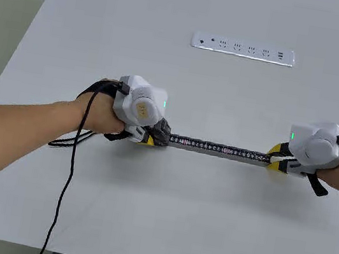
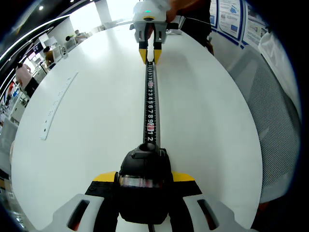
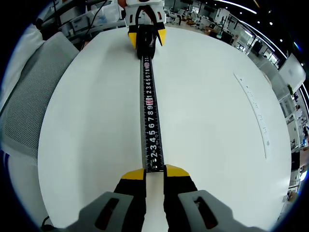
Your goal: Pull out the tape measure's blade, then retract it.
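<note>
Blade (image 3: 149, 111) taut; left hand-held gripper (image 1: 153, 137) clenched on case (image 2: 145, 186), right hand-held gripper (image 3: 154, 174) pinching blade tip

Left gripper (image 1: 155, 136): jaws clamped on the case (image 2: 145, 188), low over the tabletop (image 1: 174, 218), pointing right.
Right gripper (image 1: 278, 159): jaws pinching the blade (image 1: 218, 148) tip, pointing left.
Left forearm (image 1: 13, 134): bare, reaching in from the left edge.

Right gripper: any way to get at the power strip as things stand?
Probably not: the right gripper is shut on the blade tip, though the way to the power strip looks bare.
</note>
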### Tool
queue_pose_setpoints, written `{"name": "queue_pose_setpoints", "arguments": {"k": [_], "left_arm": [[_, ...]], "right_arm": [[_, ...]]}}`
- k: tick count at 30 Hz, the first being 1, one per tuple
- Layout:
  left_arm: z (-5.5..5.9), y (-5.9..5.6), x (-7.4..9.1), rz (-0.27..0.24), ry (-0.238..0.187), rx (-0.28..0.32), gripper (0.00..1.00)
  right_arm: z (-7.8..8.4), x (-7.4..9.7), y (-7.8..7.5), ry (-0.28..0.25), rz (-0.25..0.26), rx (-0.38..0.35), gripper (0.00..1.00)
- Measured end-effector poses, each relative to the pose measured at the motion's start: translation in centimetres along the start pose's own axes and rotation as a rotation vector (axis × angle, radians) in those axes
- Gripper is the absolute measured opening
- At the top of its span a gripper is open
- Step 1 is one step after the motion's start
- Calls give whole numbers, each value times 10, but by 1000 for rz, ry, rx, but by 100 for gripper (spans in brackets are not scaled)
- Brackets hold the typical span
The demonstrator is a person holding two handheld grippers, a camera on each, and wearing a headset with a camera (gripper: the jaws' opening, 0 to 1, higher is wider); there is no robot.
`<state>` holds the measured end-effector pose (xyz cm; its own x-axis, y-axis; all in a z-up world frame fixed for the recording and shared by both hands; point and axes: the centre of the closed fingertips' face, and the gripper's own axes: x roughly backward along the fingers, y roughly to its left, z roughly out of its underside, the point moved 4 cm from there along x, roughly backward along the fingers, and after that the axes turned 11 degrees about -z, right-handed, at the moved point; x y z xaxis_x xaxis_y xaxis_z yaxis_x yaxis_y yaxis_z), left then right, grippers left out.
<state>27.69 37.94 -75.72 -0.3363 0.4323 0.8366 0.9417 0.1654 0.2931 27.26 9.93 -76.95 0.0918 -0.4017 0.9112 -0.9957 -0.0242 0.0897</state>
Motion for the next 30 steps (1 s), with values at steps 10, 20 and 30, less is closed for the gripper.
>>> {"name": "queue_pose_setpoints", "arguments": {"k": [10, 20, 30], "left_arm": [[-1, 0, 0, -4, -3, -4, 37], [-1, 1, -2, -3, -7, -3, 37], [-1, 1, -4, 0, -16, 1, 37]], "right_arm": [[-1, 0, 0, 10, 7, -3, 12], [-1, -1, -1, 24, 7, 12, 13], [-1, -2, -2, 65, -1, 48, 14]]}}
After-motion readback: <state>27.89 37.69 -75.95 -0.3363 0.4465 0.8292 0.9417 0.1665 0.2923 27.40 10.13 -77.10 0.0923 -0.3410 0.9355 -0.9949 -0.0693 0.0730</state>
